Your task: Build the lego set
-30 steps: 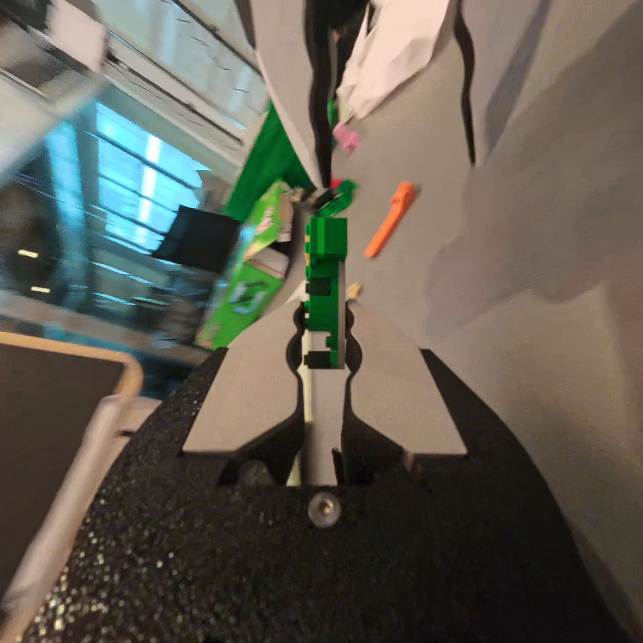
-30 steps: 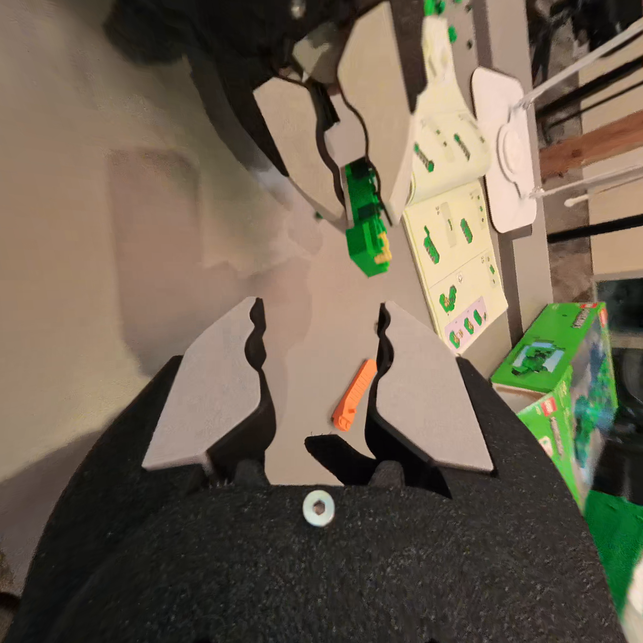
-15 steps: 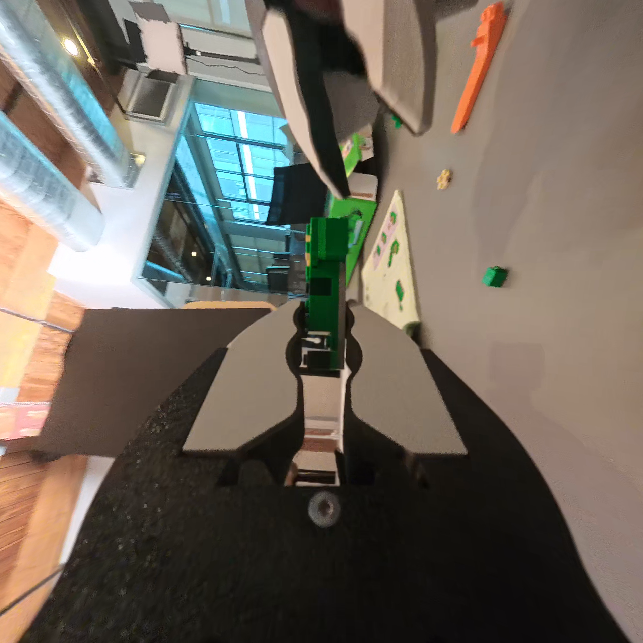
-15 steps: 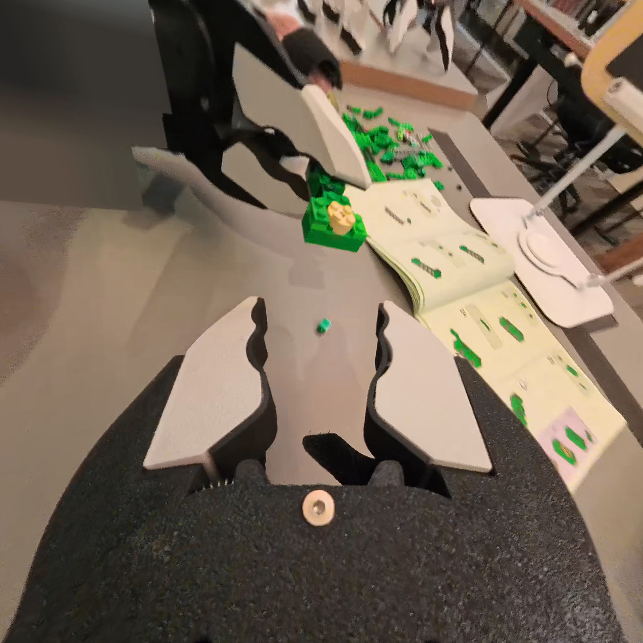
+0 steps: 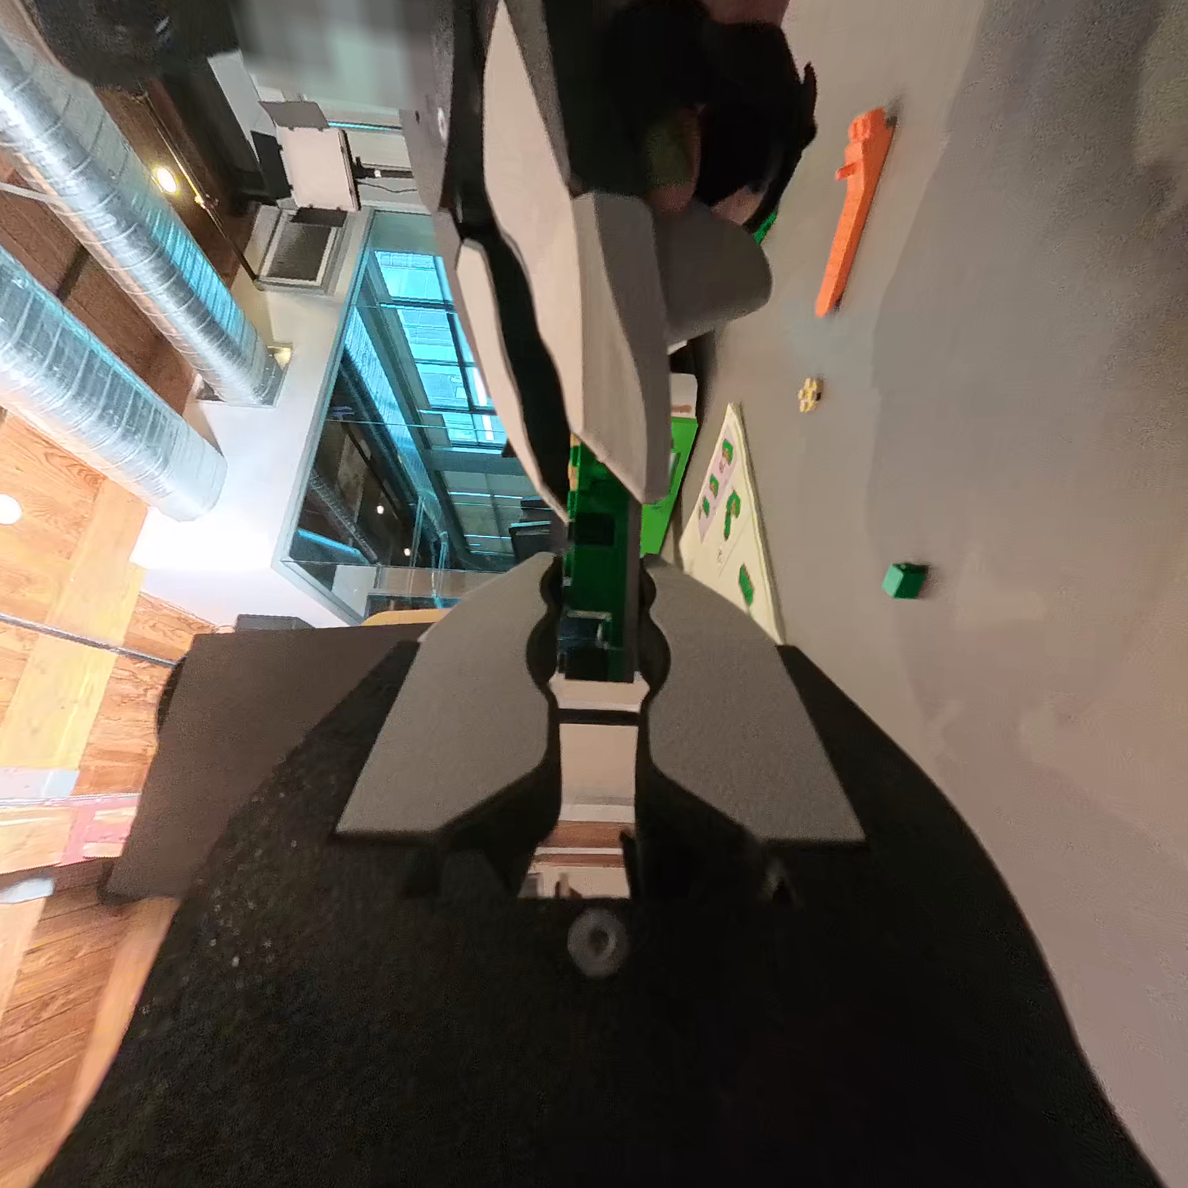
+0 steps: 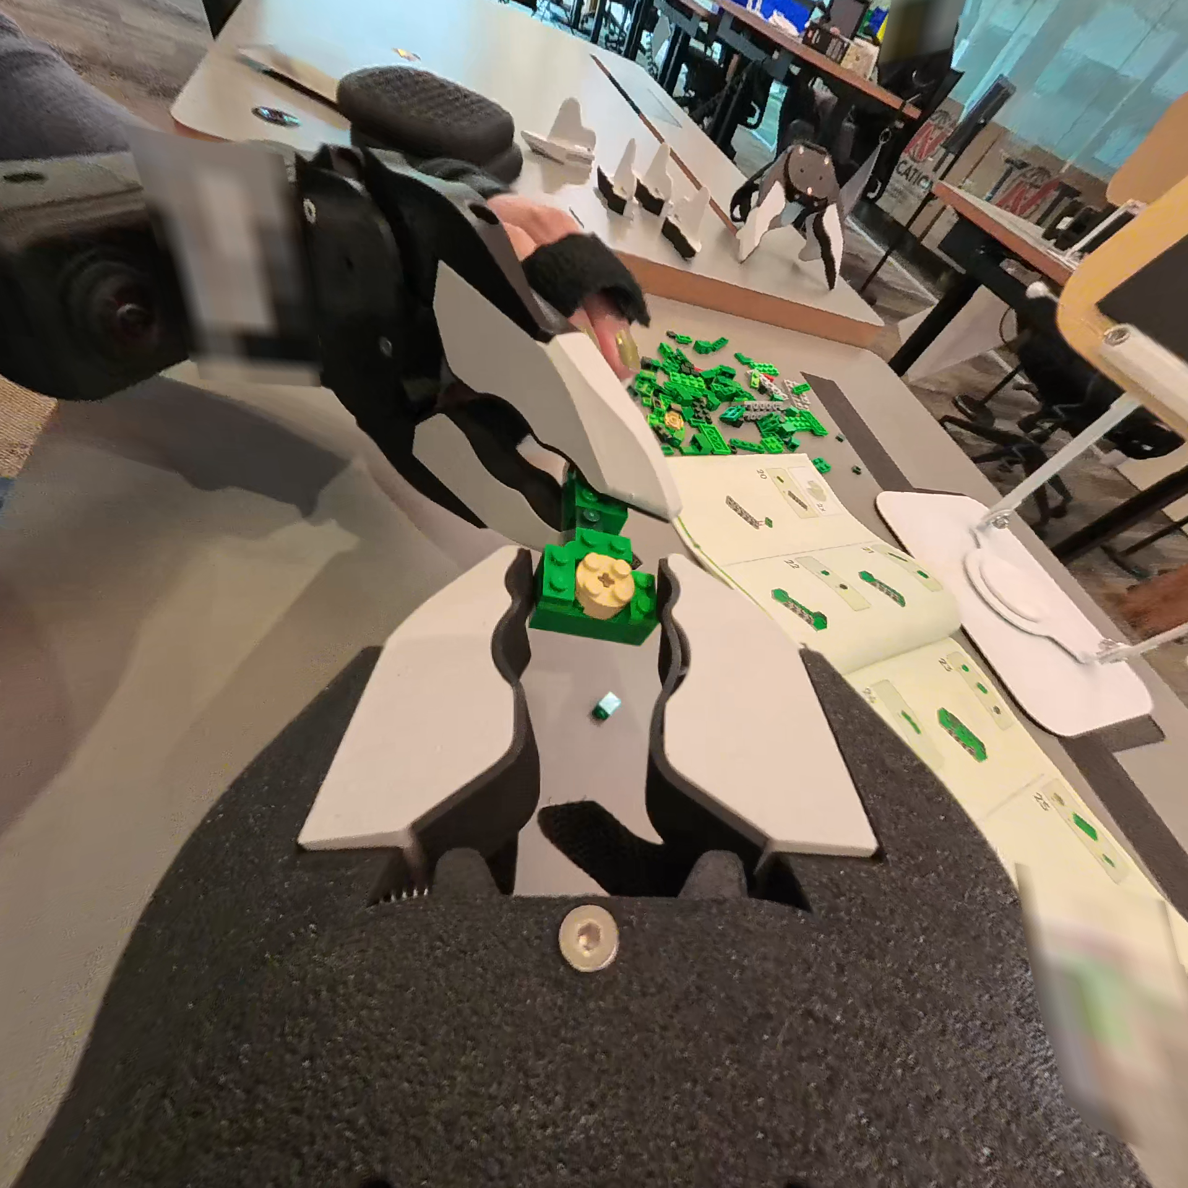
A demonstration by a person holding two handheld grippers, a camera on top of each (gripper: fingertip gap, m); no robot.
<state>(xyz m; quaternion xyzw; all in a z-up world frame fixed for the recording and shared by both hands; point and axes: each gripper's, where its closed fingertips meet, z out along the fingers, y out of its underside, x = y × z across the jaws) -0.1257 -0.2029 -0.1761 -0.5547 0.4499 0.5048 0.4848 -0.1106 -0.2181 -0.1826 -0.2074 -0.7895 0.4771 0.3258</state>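
Black foam-clad grippers (image 6: 594, 598); grey scalloped fingers (image 6: 443, 694); silver hex screw (image 6: 587, 937).

I am seeing the lego assembly (image 6: 594, 594) sitting between my right gripper's (image 6: 594, 601) fingertips, above the desk (image 6: 193, 643), with my left gripper (image 6: 578, 508) reaching in from behind and left of it. A small loose brick (image 6: 606, 706) is lying on the desk just below the assembly. The instruction booklet (image 6: 855, 598) is lying open to the right, the loose brick pile (image 6: 720, 405) sitting behind it toward the desk's far edge.
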